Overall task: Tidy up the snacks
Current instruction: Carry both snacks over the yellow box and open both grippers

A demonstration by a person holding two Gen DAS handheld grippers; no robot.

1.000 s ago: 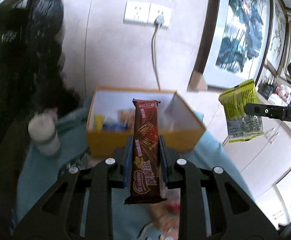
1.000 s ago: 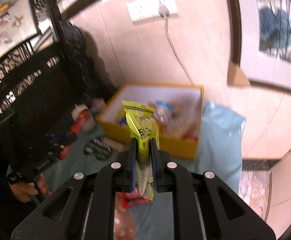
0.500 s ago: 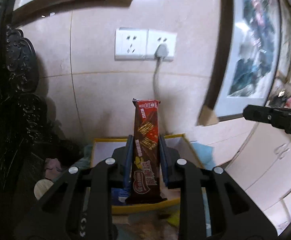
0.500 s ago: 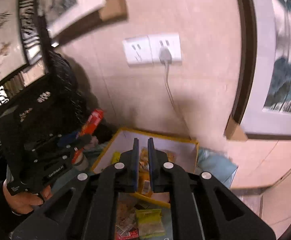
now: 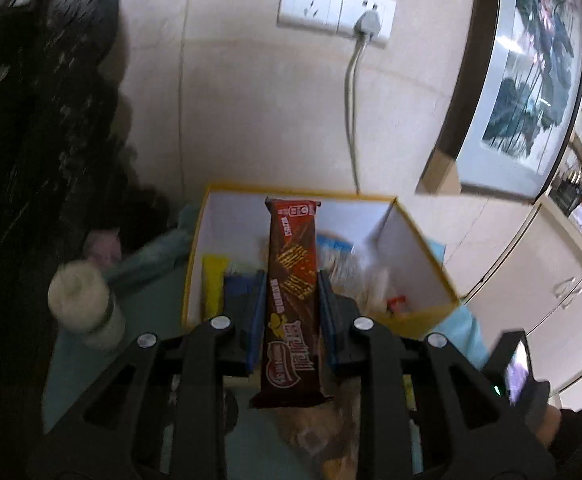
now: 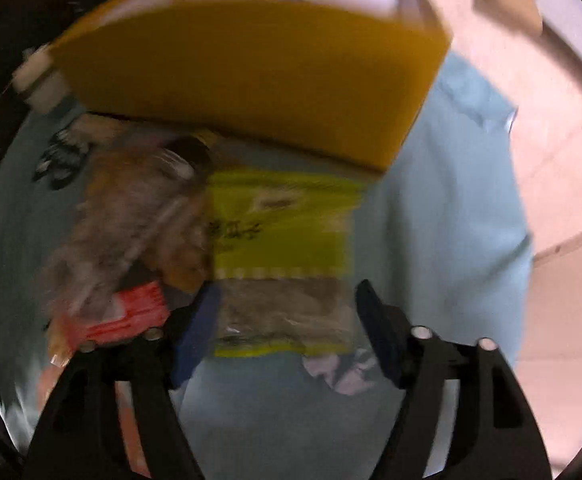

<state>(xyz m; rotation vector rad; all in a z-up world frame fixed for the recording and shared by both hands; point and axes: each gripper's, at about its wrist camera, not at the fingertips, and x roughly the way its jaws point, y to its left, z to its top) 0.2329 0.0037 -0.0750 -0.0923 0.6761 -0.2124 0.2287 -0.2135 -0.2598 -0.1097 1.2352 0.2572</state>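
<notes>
My left gripper is shut on a long brown biscuit pack, held upright above the near side of the open yellow box, which holds several snacks. My right gripper points steeply down at the blue cloth in front of the box. Its jaws are opening, and the clear lower end of a yellow-green snack packet lies flat between them. The pads do not press on it. The right wrist view is blurred by motion.
A clear bag of brown snacks and a red packet lie left of the yellow-green packet. A white bottle stands left of the box. A wall with sockets and framed pictures rises behind it.
The right gripper held a yellow-green packet a second ago, was shut and empty half a second ago, and has since dropped to the cloth and opened. The left gripper tilted up, then back down, pack still held.
</notes>
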